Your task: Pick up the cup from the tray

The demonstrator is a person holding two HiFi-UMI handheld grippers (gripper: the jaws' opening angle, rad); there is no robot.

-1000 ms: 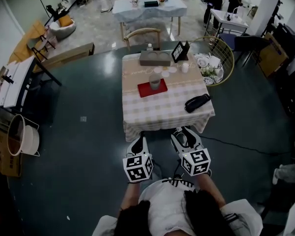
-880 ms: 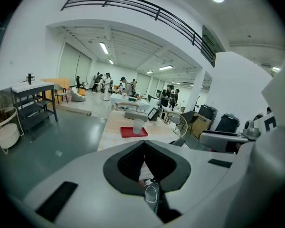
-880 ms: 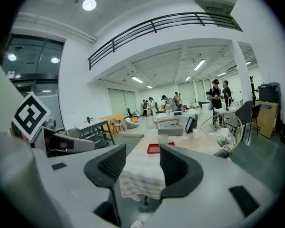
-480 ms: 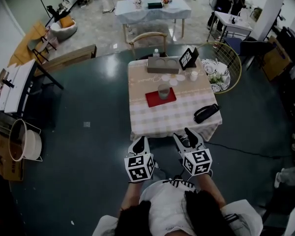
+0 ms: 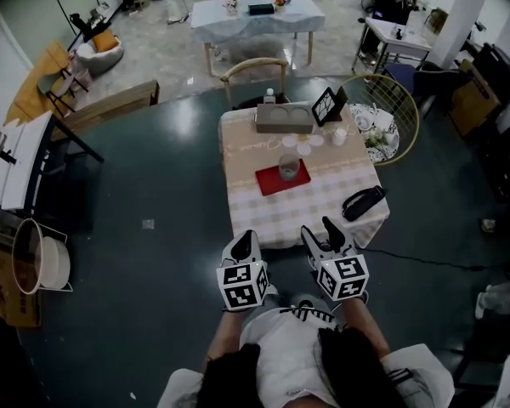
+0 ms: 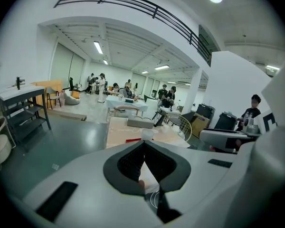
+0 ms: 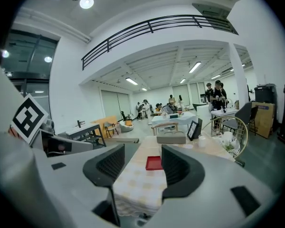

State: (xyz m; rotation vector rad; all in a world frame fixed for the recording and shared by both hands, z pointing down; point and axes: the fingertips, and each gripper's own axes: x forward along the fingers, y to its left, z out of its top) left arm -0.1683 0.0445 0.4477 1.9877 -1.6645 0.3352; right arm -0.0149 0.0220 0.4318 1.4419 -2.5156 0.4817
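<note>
Station: square table [image 5: 327,177] under a checked cloth, seen from the head view.

Task item: the clear cup [image 5: 289,167] stands upright on the red tray [image 5: 271,184], on the tray's far right part. The tray lies about mid-table, a little toward the left edge and turned at an angle to the table's edges. Nothing touches the cup.

Your left gripper [image 5: 245,242] is just short of the table's near edge, on the left. In the left gripper view its jaws meet at the tips, clenched on nothing.

Your right gripper [image 5: 320,229] is just beside the left one, at the same near edge. Its jaws stand apart and are opening. Nothing is between them, and the right gripper view shows only the cloth and the tray far off through the gap.

Both grippers are well apart from the cup, with the near half of the table between them and the tray.

Other items on the table:
- A grey box [image 5: 284,118] with two round recesses sits along the far edge.
- A small bottle [image 5: 270,97] is just behind the box.
- A black frame [image 5: 326,105] showing a square marker leans at the far right corner.
- A small white cup [image 5: 340,136] stands near the right edge.
- A few white discs [image 5: 303,149] lie between the box and the tray.
- A black object [image 5: 364,202] lies at the near right corner. You cannot tell what it is from here.

A wooden chair [image 5: 253,65] stands beyond the far edge.
</note>
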